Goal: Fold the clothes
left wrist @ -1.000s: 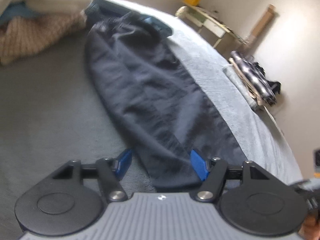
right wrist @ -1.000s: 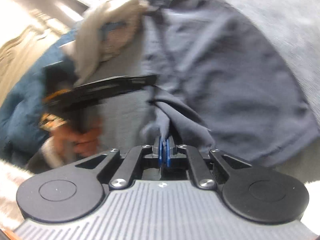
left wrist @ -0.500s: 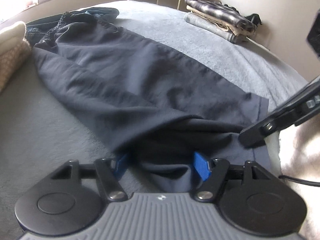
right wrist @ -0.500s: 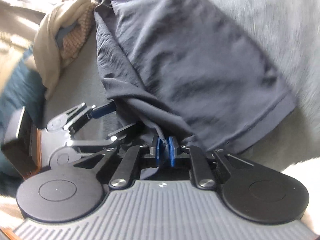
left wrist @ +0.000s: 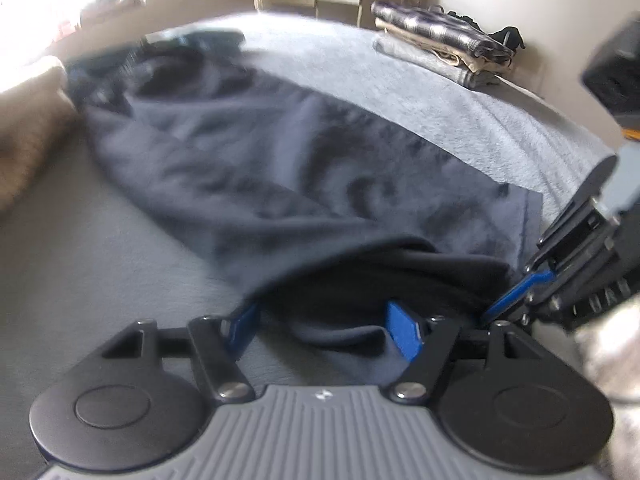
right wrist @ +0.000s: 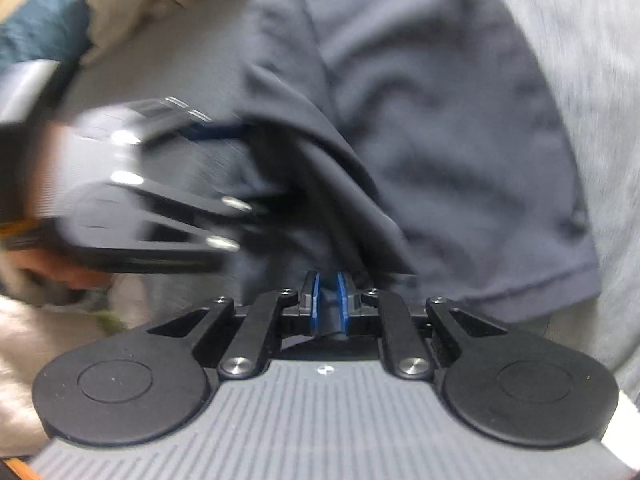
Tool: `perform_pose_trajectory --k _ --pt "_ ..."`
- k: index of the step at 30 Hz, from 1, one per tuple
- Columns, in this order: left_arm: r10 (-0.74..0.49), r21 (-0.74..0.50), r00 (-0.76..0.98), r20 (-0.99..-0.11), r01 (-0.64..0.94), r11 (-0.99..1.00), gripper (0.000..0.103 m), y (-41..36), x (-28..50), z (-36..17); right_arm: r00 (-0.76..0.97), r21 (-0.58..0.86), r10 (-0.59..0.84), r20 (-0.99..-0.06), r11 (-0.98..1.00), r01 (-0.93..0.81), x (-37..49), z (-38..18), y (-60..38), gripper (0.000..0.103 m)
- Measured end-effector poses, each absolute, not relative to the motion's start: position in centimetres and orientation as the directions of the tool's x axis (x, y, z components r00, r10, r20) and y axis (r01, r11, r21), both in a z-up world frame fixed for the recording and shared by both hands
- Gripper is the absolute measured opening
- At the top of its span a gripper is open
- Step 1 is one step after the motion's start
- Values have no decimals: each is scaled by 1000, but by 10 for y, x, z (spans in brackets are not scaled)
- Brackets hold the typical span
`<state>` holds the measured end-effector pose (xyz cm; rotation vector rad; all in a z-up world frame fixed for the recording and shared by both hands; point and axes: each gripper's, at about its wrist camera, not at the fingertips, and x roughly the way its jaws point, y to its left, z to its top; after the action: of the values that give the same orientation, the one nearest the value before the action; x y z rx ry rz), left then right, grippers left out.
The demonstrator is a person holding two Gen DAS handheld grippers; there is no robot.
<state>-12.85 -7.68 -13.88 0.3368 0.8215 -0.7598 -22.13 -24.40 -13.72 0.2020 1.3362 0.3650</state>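
I point both my tools down at the bed (left wrist: 420,92). My left tool (left wrist: 324,330) has its two blue pads wide apart, and the near end of the dark blue pants (left wrist: 280,168) sits between them. The pads do not press on the cloth. My right tool (right wrist: 329,306) has its pads nearly together and closing, clamped on a pinch of the pants (right wrist: 420,128). In the left view my right tool (left wrist: 520,292) comes in from the right, at the near right corner of the pants. The pants lie long and flat on the grey bed, running from near me to the far left. They look wrinkled. The near end is bunched and lifted where I hold it. A stack of folded clothes (left wrist: 440,52) sits far away on the right.
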Motion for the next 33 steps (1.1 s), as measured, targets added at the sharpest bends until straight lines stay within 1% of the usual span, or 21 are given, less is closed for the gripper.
perform_pose_trajectory --k 3,5,7,10,14,21,26,30,31,32,33 --pt "-483 115 519 -705 756 645 70 -65 -149 -126 153 408 415 -897 910 -76 -211 -141 -256 7" --pt "-527 165 510 -680 807 567 70 -60 -164 -119 130 455 453 -882 890 -12 -205 -146 -267 7" --pt "-566 204 477 -672 855 477 70 -62 -180 -117 113 496 489 -865 867 48 -200 -151 -276 7" --pt "-597 285 431 -677 901 327 70 -73 -206 -128 103 538 528 -843 835 114 -197 -158 -287 7" --pt "-625 389 400 -670 907 163 69 -88 -234 -146 108 584 574 -811 786 204 -200 -164 -302 7" --pt "-646 420 352 -677 906 53 67 -109 -243 -164 114 633 634 -765 708 311 -200 -177 -321 7" --pt "-647 351 300 -700 935 54 67 -118 -236 -166 123 659 670 -732 650 378 -202 -186 -333 8" --pt "-650 342 284 -705 939 38 67 -120 -232 -166 137 676 695 -705 602 425 -200 -191 -340 8" --pt "-648 326 273 -711 944 40 65 -122 -229 -166 143 681 702 -698 589 435 -198 -189 -338 10" --pt "-647 309 261 -716 950 41 60 -123 -227 -165 146 688 711 -688 575 443 -197 -189 -339 14" --pt "-647 286 248 -722 957 47 58 -124 -223 -165 151 699 724 -673 557 448 -198 -188 -341 17"
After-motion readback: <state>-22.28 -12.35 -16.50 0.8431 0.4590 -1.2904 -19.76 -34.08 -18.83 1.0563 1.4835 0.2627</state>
